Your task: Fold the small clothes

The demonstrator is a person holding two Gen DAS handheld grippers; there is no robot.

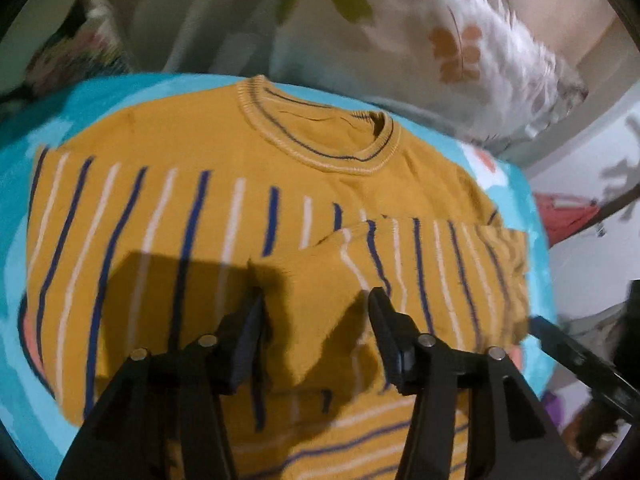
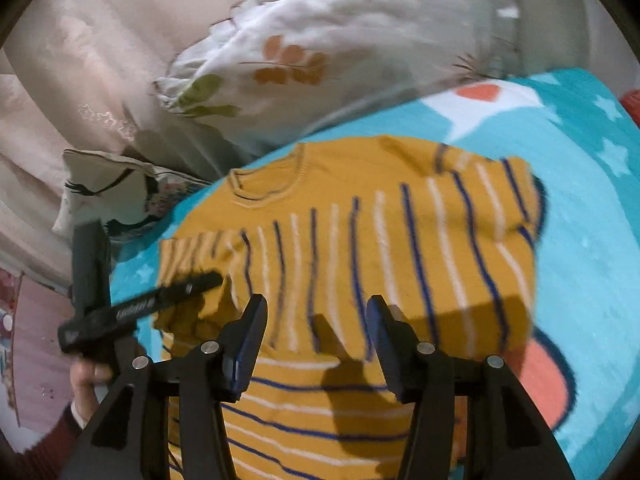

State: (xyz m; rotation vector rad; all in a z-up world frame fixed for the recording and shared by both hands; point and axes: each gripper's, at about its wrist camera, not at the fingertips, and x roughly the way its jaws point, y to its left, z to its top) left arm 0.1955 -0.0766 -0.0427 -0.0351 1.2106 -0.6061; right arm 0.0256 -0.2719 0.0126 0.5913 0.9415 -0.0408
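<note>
A mustard-yellow knit sweater (image 1: pixel 224 184) with blue and white stripes lies on a turquoise blanket (image 1: pixel 24 184), collar away from me. One sleeve is folded across its chest (image 1: pixel 432 256). My left gripper (image 1: pixel 316 300) is open, its jaws apart just above the folded sleeve's cuff, holding nothing. My right gripper (image 2: pixel 316 308) is open and empty above the sweater's (image 2: pixel 360 232) striped body, near a fold line. The left gripper also shows in the right wrist view (image 2: pixel 140 308), over the sweater's left edge.
Floral white pillows (image 2: pixel 304 52) and a beige cover (image 2: pixel 80 40) lie behind the sweater. A small eyelash-print cushion (image 2: pixel 116 188) sits at the left. The turquoise blanket (image 2: pixel 580 216) extends to the right. The right gripper shows at the left wrist view's right edge (image 1: pixel 580 360).
</note>
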